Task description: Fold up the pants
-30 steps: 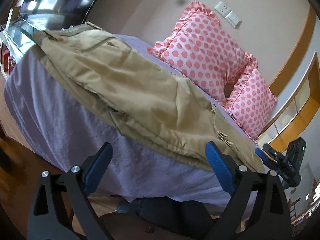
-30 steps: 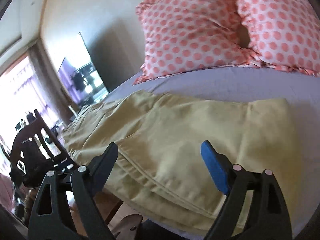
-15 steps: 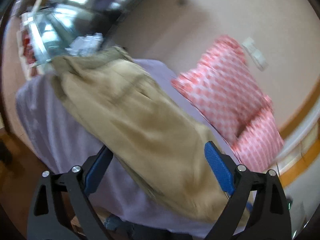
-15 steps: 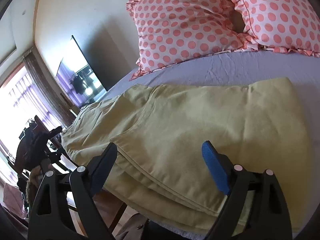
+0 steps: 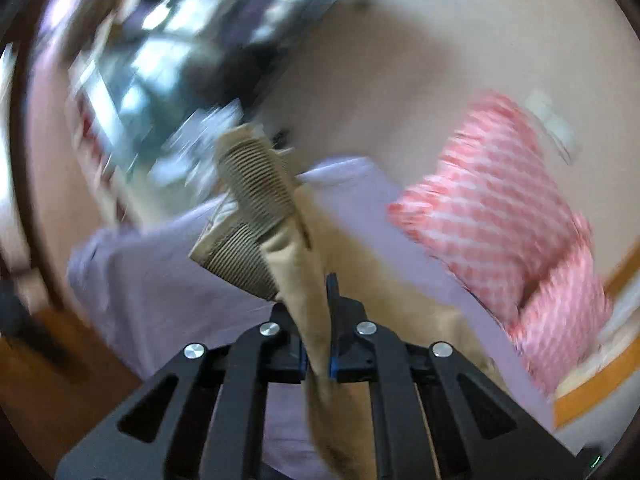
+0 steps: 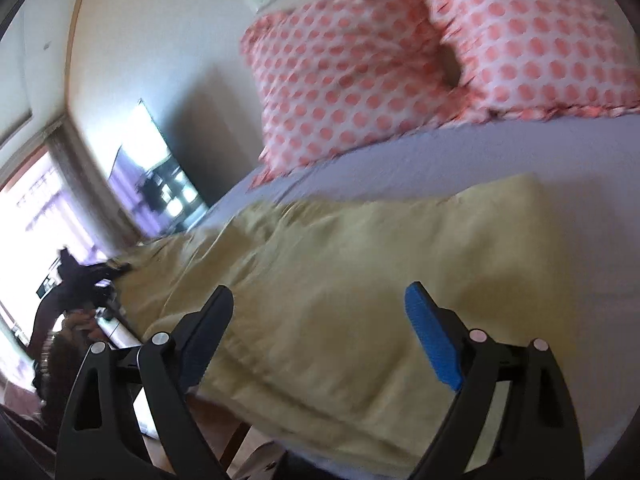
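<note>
Tan pants (image 6: pixel 360 272) lie spread across a lilac bed sheet (image 6: pixel 520 152). In the left wrist view my left gripper (image 5: pixel 318 320) is shut on the waist end of the pants (image 5: pixel 296 256), and the ribbed waistband (image 5: pixel 248 216) stands up in front of the fingers. The view is blurred by motion. In the right wrist view my right gripper (image 6: pixel 320 336) is open and empty just above the leg end of the pants, near the bed's front edge.
Two pink polka-dot pillows (image 6: pixel 360 68) lean on the wall at the head of the bed; they also show in the left wrist view (image 5: pixel 500 204). A TV screen (image 6: pixel 156 176) and a dark chair (image 6: pixel 68 292) stand to the left. Wooden floor (image 5: pixel 60 380) lies beside the bed.
My left gripper went from open to shut on the waist end of the pants and has lifted it. My right gripper stayed open and moved slightly over the leg end.
</note>
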